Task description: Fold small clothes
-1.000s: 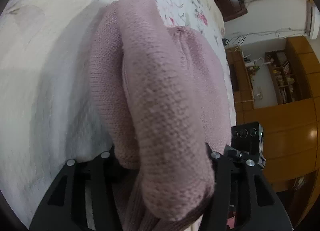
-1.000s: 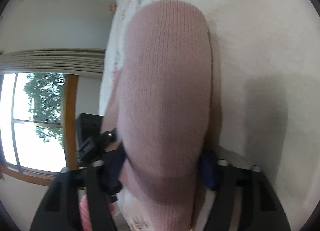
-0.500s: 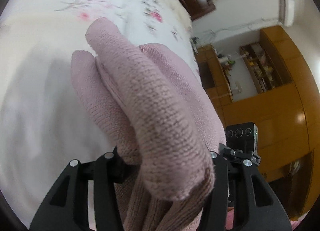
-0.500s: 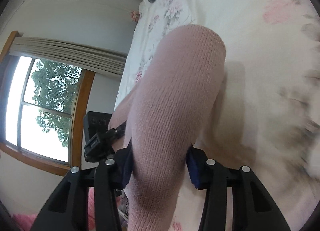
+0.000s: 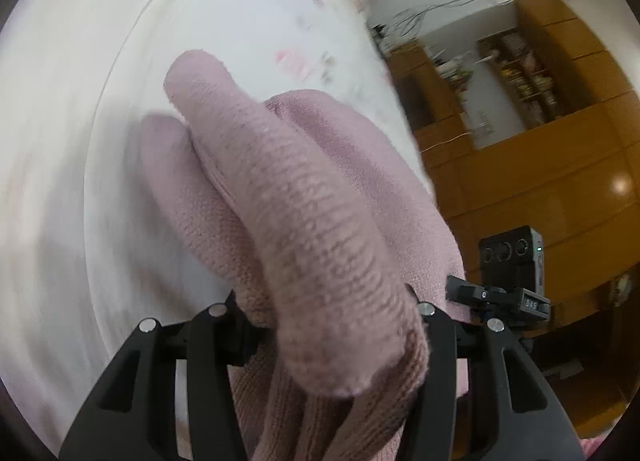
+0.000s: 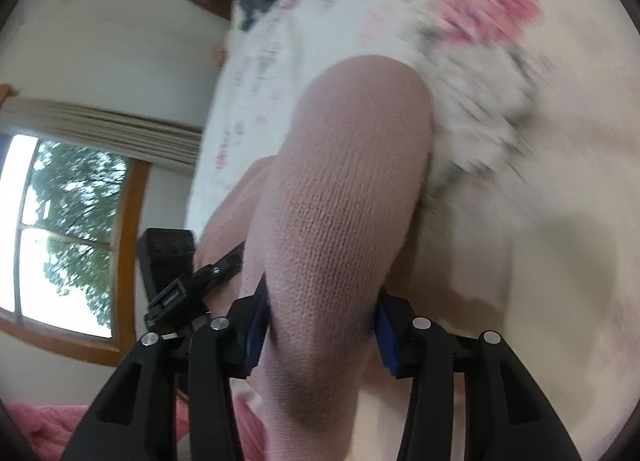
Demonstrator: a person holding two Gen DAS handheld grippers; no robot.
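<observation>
Since a second ago both views have been swung further along the floral bed (image 5: 240, 21). A pink knit garment (image 5: 304, 229) is kept pinched by the left gripper (image 5: 332, 325) and right gripper (image 6: 320, 325), carried above the bed mid-fold. Next, lowering flat is called for. Its lower edge is hidden; bedding is blurred.

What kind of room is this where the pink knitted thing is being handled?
Most likely a bedroom in a home. The pink knit garment is held over a bed with a white floral bedspread; there is a curtained window on one side and wooden cabinets with cluttered shelves on the other.
</observation>
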